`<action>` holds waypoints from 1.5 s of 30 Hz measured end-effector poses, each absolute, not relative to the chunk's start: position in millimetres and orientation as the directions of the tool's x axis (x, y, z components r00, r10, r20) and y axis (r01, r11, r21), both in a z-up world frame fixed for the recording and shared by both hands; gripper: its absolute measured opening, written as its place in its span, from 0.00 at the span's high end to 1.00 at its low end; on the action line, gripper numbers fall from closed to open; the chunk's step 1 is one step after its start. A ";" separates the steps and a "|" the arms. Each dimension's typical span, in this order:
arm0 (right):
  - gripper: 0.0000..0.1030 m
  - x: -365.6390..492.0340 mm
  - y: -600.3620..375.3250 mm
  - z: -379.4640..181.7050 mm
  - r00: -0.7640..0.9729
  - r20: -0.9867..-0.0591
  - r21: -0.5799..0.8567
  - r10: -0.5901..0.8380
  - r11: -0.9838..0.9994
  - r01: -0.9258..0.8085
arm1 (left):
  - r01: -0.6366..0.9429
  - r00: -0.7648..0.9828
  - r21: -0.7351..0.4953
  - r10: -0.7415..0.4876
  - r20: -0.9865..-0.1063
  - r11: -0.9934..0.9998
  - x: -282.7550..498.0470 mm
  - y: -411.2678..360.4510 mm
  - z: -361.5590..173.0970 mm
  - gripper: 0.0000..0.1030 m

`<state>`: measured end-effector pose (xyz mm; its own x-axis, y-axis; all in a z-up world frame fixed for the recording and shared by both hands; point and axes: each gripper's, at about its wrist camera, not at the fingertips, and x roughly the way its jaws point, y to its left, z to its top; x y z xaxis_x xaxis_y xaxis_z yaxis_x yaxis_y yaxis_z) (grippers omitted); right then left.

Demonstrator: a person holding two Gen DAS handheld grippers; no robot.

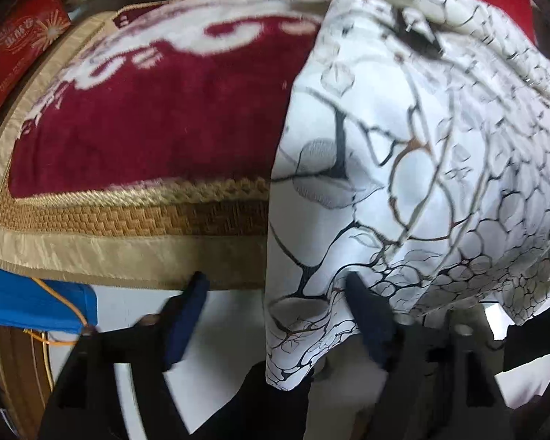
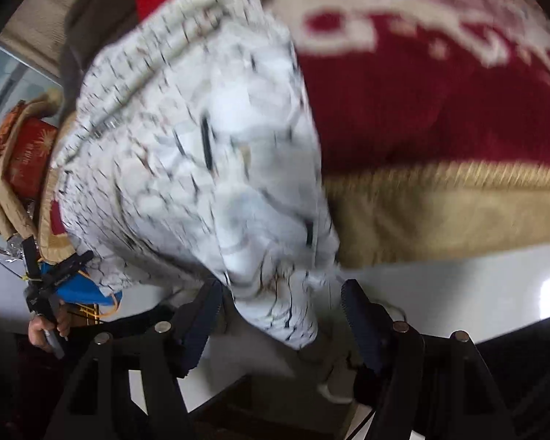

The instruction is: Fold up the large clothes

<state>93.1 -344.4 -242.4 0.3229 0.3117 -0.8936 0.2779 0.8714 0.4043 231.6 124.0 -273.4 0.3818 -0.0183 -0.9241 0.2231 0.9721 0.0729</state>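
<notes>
A white garment (image 1: 403, 154) with a black and gold crackle print lies on the red and white blanket (image 1: 146, 117) and hangs over its gold-bordered front edge. In the left wrist view, the hanging hem drops between the fingers of my left gripper (image 1: 277, 289), close against the right finger (image 1: 363, 304); the jaws stand wide and do not pinch it. In the blurred right wrist view, another hanging corner of the garment (image 2: 201, 154) falls between the fingers of my right gripper (image 2: 282, 293), which is also open. The left gripper (image 2: 51, 282) shows far left there, held by a hand (image 2: 42, 330).
A red printed box (image 1: 22, 47) stands past the blanket's left end. A blue object (image 1: 36, 304) with an orange cable (image 1: 66, 304) lies below the blanket's gold border (image 1: 128, 253). Pale glossy floor (image 2: 458, 286) runs under the front edge.
</notes>
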 end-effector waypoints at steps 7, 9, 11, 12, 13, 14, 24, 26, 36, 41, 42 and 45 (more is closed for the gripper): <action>0.28 115.0 -303.8 -288.4 0.216 -0.941 0.316 0.259 0.899 0.302 | 0.263 0.327 0.104 0.013 -0.945 0.959 237.1 110.0 -296.2 0.19; 0.28 128.3 -294.7 -304.3 0.206 -0.960 0.247 0.188 0.917 0.315 | 0.284 0.330 0.114 0.015 -0.944 0.952 238.9 106.1 -300.1 0.19; 0.28 133.3 -290.7 -312.6 0.241 -0.962 0.202 0.130 0.930 0.307 | 0.305 0.334 0.095 -0.013 -0.943 0.948 237.3 101.2 -302.0 0.21; 0.29 132.5 -290.2 -313.7 0.267 -0.955 0.208 0.127 0.930 0.302 | 0.317 0.335 0.081 -0.031 -0.942 0.945 234.7 98.4 -301.8 0.28; 0.47 131.1 -290.2 -314.1 0.287 -0.949 0.219 0.133 0.931 0.293 | 0.331 0.330 0.068 -0.048 -0.943 0.941 234.2 95.6 -302.8 0.53; 0.67 129.9 -291.0 -312.4 0.300 -0.939 0.252 0.166 0.928 0.275 | 0.340 0.316 0.049 -0.065 -0.947 0.939 233.6 93.0 -304.1 0.81; 0.92 98.1 -280.7 -231.2 0.385 -0.782 0.561 0.490 0.823 0.093 | 0.409 0.311 -0.238 -0.380 -0.871 0.881 198.6 90.1 -254.1 0.95; 0.92 94.3 -278.7 -203.4 0.420 -0.741 0.590 0.525 0.807 0.033 | 0.417 0.326 -0.309 -0.458 -0.827 0.855 190.1 93.1 -238.0 0.95; 0.92 127.6 -304.5 -99.8 0.626 -0.626 0.598 0.465 0.802 0.003 | 0.377 0.418 -0.497 -0.623 -0.661 0.781 193.8 117.3 -179.9 0.95; 0.88 116.6 -302.9 -139.4 0.501 -0.716 0.610 0.486 0.785 0.110 | 0.395 0.404 -0.486 -0.622 -0.671 0.780 191.1 111.3 -176.1 0.95; 0.88 110.5 -303.7 -151.3 0.475 -0.743 0.594 0.473 0.792 0.141 | 0.399 0.402 -0.489 -0.627 -0.667 0.776 193.4 114.9 -167.9 0.95; 0.88 105.6 -312.1 -183.9 0.415 -0.793 0.561 0.445 0.799 0.215 | 0.410 0.401 -0.494 -0.638 -0.658 0.767 198.8 106.9 -160.6 0.95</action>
